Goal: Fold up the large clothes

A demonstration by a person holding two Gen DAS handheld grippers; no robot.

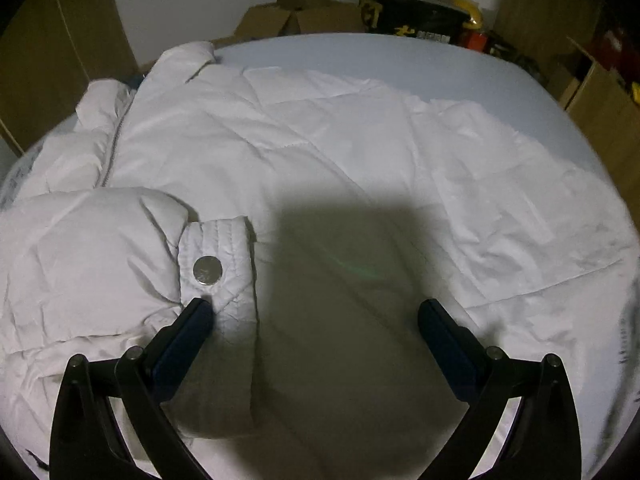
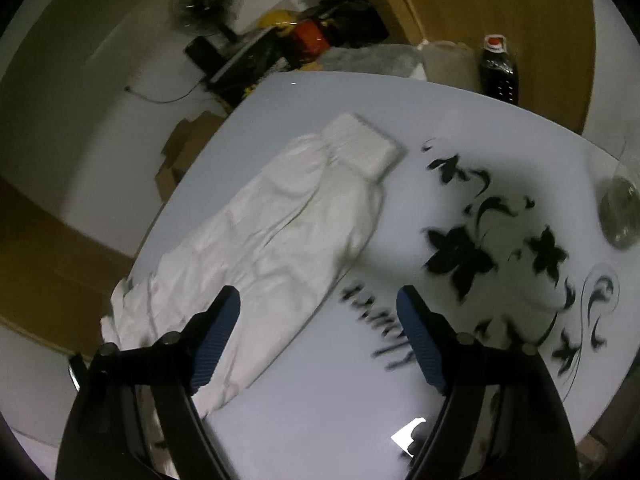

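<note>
A white padded jacket (image 1: 304, 152) lies spread on a white table (image 1: 360, 52). Its left sleeve is folded in over the body, and the cuff (image 1: 218, 264) with a round metal snap button (image 1: 207, 270) lies just ahead of my left gripper (image 1: 316, 312). That gripper is open and empty, low over the jacket, its left finger (image 1: 188, 336) beside the cuff. In the right wrist view the jacket's other sleeve (image 2: 280, 232) stretches across the table (image 2: 320, 420) to its ribbed cuff (image 2: 362, 146). My right gripper (image 2: 318, 300) is open and empty above the sleeve's near edge.
The table (image 2: 440, 120) carries a black flower print (image 2: 460, 254). A glass (image 2: 622, 212) stands at its right edge, a dark bottle (image 2: 500, 68) and a clear jug (image 2: 448, 60) at the far edge. Cardboard boxes (image 1: 304, 16), a fan (image 2: 206, 4) and clutter lie beyond.
</note>
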